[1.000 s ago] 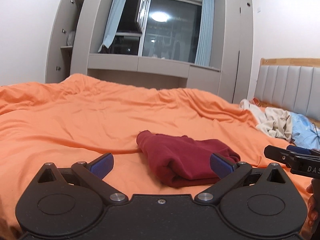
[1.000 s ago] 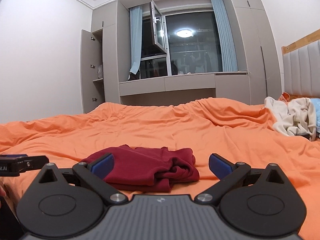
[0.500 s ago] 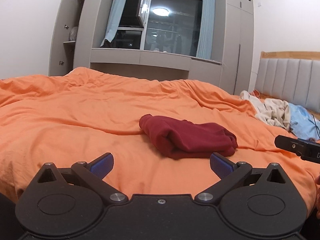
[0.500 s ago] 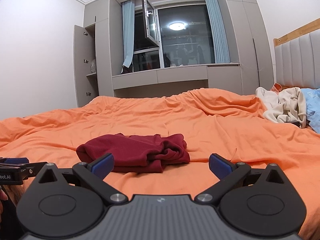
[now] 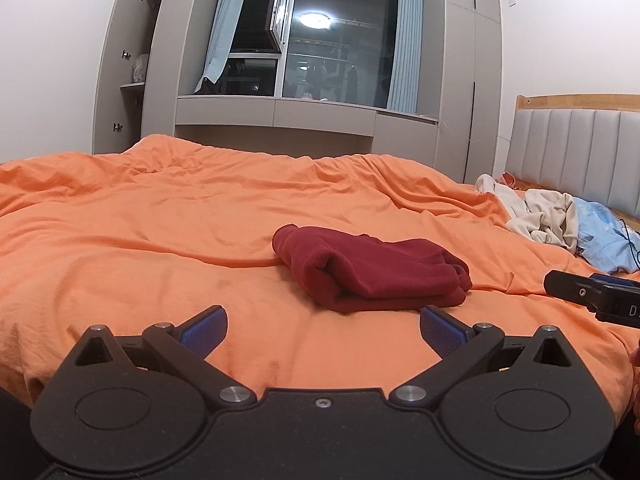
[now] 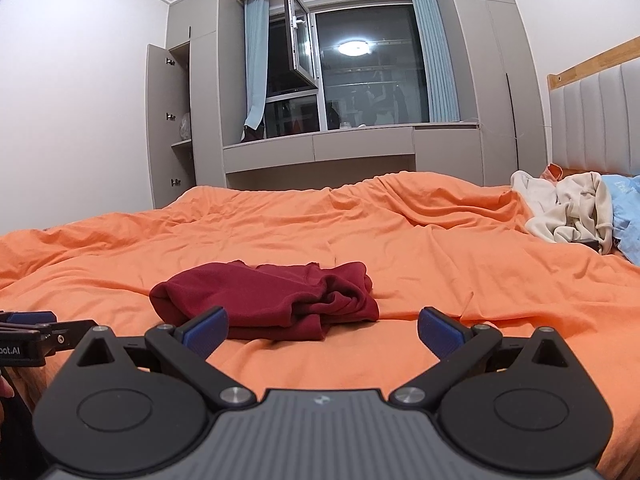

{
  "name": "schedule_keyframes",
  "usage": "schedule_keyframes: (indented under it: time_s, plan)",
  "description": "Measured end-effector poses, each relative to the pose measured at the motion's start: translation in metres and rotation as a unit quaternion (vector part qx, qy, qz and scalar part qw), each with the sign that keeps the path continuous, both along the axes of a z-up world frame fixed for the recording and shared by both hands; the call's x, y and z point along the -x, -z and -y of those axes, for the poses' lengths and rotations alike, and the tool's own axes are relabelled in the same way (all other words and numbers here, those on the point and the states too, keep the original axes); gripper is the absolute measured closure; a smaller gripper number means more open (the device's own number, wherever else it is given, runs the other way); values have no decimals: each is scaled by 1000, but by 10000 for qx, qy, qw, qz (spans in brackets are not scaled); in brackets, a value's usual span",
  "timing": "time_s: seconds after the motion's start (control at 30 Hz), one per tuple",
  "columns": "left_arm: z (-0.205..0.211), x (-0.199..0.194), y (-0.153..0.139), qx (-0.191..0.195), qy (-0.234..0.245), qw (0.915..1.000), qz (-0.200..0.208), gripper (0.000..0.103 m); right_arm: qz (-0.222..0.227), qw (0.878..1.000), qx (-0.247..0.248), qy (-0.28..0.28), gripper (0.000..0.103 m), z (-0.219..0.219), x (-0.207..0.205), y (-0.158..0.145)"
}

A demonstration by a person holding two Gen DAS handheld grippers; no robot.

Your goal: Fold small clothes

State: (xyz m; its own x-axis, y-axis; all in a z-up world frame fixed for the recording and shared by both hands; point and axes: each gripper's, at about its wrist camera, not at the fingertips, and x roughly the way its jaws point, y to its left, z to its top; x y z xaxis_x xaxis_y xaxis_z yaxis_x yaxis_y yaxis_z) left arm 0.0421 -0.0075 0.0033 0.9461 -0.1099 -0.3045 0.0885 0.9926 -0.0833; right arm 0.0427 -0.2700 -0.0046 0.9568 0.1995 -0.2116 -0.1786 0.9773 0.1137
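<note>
A dark red garment (image 5: 372, 270) lies folded into a thick bundle on the orange bed cover (image 5: 160, 232). My left gripper (image 5: 323, 330) hangs open just short of its near edge, nothing between the blue pads. In the right wrist view the same red bundle (image 6: 272, 300) sits ahead and a little left of my right gripper (image 6: 322, 330), which is open and empty too. Each gripper shows in the other's view: the right gripper (image 5: 596, 294) at the right edge, the left gripper (image 6: 28, 334) at the left edge.
A heap of cream clothes (image 6: 568, 212) and a light blue cloth (image 6: 626, 220) lie by the padded headboard (image 5: 576, 152) on the right. Grey cupboards and a dark window (image 5: 312, 52) stand behind the bed. The orange cover spreads wide to the left.
Both grippers have drawn back from the red bundle and risen slightly; it now lies farther ahead of the fingers. The bundle itself has not moved.
</note>
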Motion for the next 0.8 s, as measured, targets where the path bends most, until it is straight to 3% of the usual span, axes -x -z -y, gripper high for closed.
schedule_keyframes:
  time_s: [0.8]
  plan:
    - [2, -2, 1, -18, 7, 10000, -42, 1, -46, 10000, 4, -2, 0, 0, -1, 1]
